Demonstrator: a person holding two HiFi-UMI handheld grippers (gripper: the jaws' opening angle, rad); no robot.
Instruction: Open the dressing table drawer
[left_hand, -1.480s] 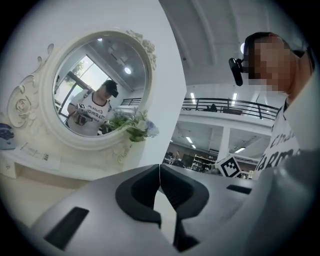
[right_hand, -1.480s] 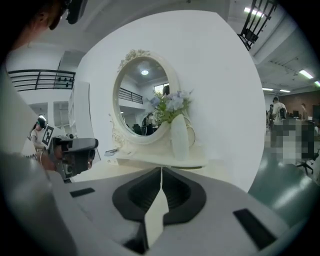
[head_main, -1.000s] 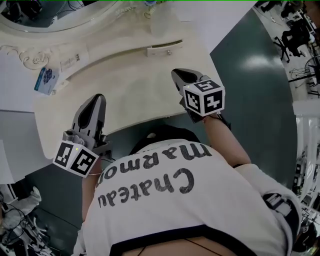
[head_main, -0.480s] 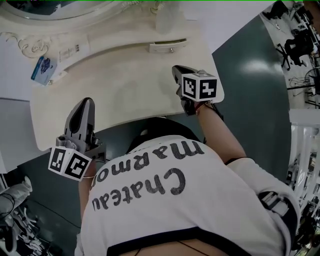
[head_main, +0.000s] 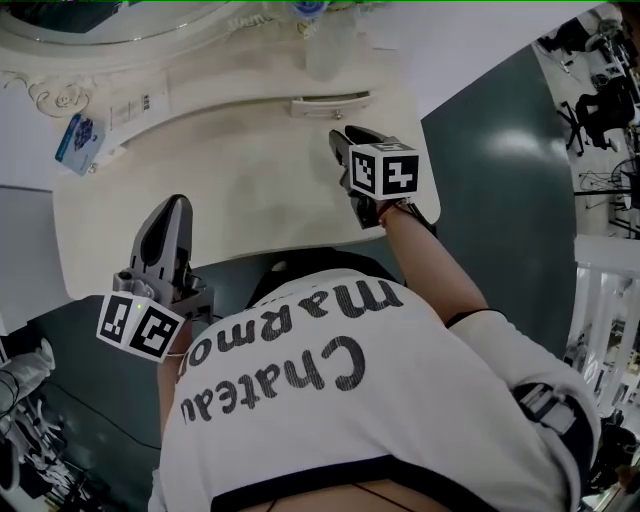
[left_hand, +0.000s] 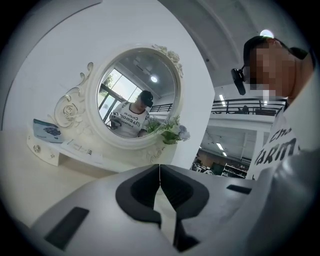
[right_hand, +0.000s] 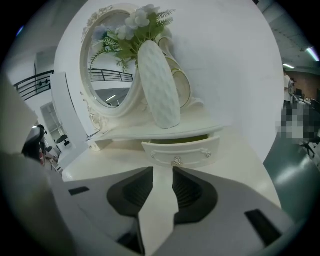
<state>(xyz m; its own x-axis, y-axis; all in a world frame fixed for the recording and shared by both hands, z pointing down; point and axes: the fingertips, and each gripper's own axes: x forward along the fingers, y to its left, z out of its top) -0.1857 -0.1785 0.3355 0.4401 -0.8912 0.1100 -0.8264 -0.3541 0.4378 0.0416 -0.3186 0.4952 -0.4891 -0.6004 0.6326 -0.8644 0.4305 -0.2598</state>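
We hold our right gripper (right_hand: 162, 175), jaws opening and empty, just before the slightly ajar drawer (right_hand: 187, 146), whose knob (right_hand: 176, 161) we should pinch next; our left gripper (left_hand: 159, 172), jaws together, hangs well back from it.

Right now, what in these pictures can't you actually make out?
Inside of the slightly open drawer: right gripper view, hidden by its own front and the shelf above.
Print on the blue packet: head view, too small.
Underside of the dressing table: head view, hidden by its top and the person.
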